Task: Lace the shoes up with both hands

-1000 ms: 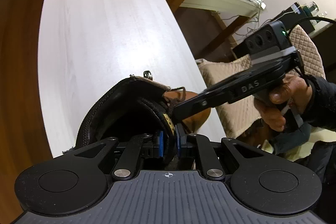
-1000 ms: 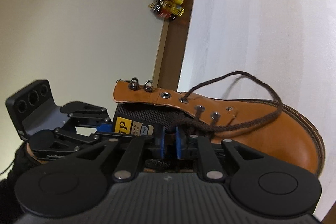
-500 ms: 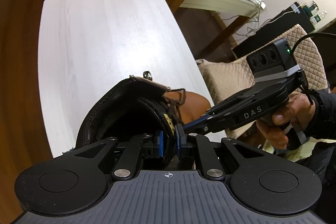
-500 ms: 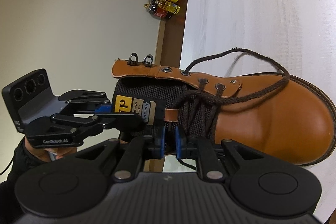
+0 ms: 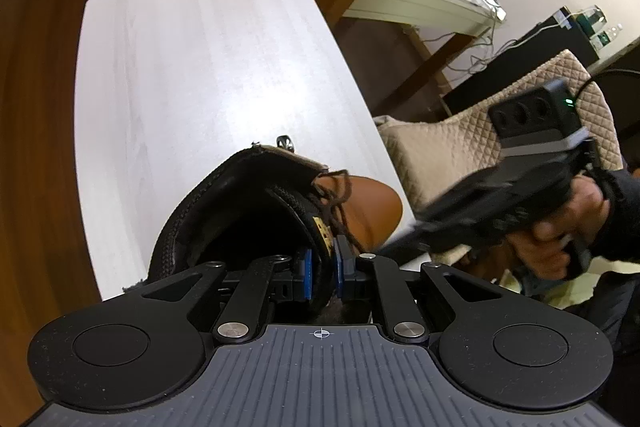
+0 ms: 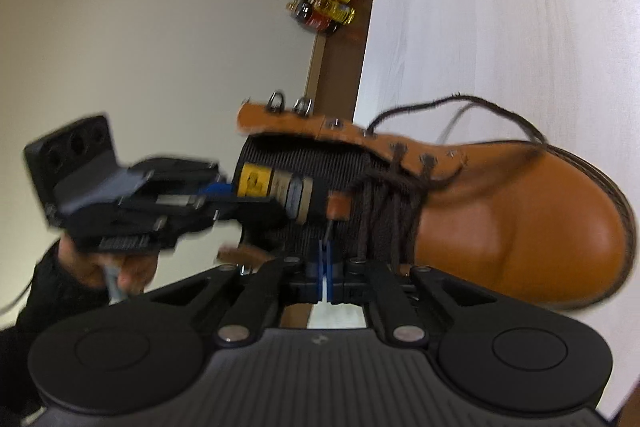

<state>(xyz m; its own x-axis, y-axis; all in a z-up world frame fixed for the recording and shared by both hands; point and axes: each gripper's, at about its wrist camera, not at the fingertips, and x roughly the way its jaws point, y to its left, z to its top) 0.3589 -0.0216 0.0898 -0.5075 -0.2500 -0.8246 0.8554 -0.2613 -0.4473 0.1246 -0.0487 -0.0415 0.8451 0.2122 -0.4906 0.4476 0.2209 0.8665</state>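
The tan boot [image 6: 500,219] lies on its side on the white table [image 5: 208,75], toe to the right in my right view, collar toward me. Its brown lace [image 6: 404,195] crosses the lower eyelets; one loose loop trails onto the tabletop beyond the toe, and the top hooks [image 6: 290,103] stand empty.

My left gripper [image 5: 323,269] pinches the padded tongue [image 5: 316,227], blue pads pressed on either side of it, steadying the boot. My right gripper [image 6: 325,259] sits just in front of the tongue's leather loop, pads shut flat together. A thin dark strand rises right off their tips, but the picture is blurred, so I can't tell whether I've actually caught the lace end or closed on nothing.

I reckon the step here is taking the free end and threading it on to the next eyelet. To do it well, I'd keep the tongue grip firm so the boot doesn't roll, test the strand with a gentle tug first, and pull along the eyelet row, not across it
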